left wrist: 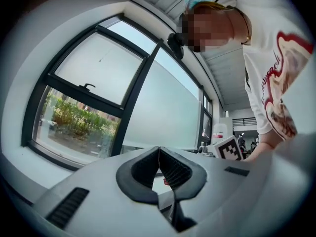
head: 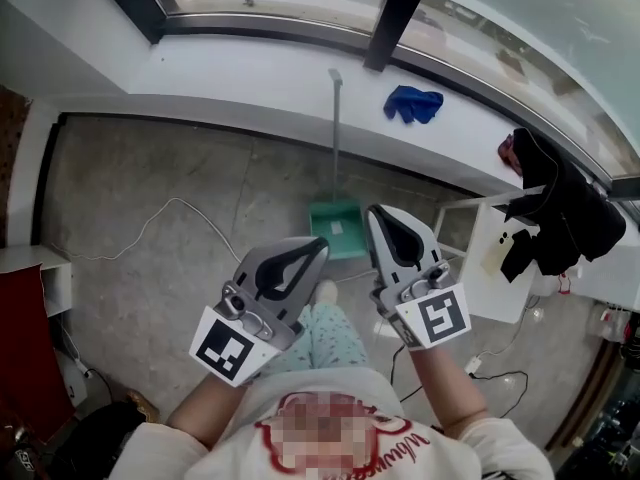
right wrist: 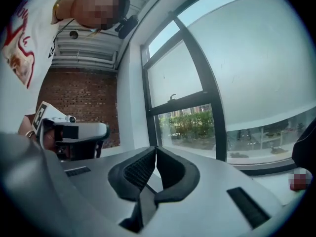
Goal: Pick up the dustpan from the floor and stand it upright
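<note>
In the head view a green dustpan [head: 337,229] sits on the grey floor. Its long grey handle [head: 336,138] runs up the picture to the white window ledge; I cannot tell whether it lies flat or leans. My left gripper [head: 319,242] is held level just left of the pan, shut and empty. To the pan's right my right gripper [head: 374,211] is likewise shut with nothing in it. Both hang in the air above the floor. The left gripper view shows the left gripper [left wrist: 158,150] against the window, the dustpan hidden. The right gripper view shows the right gripper [right wrist: 156,149] and the same window.
A blue cloth [head: 413,103] lies on the window ledge [head: 250,78]. A white cable [head: 150,223] trails over the floor at the left. A white stand [head: 497,268] with a black garment [head: 560,208] is at the right. My patterned trouser legs [head: 325,333] are below the grippers.
</note>
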### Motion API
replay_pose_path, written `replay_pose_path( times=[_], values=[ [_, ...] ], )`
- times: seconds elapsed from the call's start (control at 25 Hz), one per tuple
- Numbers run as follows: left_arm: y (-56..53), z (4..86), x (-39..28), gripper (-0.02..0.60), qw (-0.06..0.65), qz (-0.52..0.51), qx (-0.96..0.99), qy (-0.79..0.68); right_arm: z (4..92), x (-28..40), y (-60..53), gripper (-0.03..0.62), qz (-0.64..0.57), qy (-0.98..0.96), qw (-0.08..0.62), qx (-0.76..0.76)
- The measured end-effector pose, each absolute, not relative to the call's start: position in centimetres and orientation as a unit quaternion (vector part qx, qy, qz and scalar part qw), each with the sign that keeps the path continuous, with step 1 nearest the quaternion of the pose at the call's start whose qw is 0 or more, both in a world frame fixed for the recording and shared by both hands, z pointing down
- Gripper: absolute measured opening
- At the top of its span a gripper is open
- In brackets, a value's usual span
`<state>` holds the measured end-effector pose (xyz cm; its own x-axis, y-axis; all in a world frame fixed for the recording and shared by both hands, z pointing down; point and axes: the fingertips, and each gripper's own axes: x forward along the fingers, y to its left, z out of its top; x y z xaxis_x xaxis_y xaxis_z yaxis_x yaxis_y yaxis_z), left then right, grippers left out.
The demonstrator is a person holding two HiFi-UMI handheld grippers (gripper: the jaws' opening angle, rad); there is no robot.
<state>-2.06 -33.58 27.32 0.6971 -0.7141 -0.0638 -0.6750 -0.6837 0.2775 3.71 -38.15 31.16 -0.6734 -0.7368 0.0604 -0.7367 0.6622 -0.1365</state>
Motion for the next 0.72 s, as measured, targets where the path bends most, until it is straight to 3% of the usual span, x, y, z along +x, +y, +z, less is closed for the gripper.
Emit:
replay_pose_path(
  times=[0.56,0.64,0.72],
  values=[
    [-36.3,40.0,-5.4,0.021,0.171,-0.042,0.881,-0.439,51.7,-0.4,-54.0,0.034,-0.09,0.909,-0.103,-0.393],
    [-36.9,41.0,-5.3,0.021,0.172,-0.041,0.882,-0.437,54.3,-0.7,-55.9,0.122,-0.099,0.903,-0.117,-0.401],
    [-37.4,41.8,-5.2,0.021,0.174,-0.039,0.88,-0.44,56.6,-0.8,-57.5,0.127,-0.103,0.899,-0.135,-0.404]
  ],
)
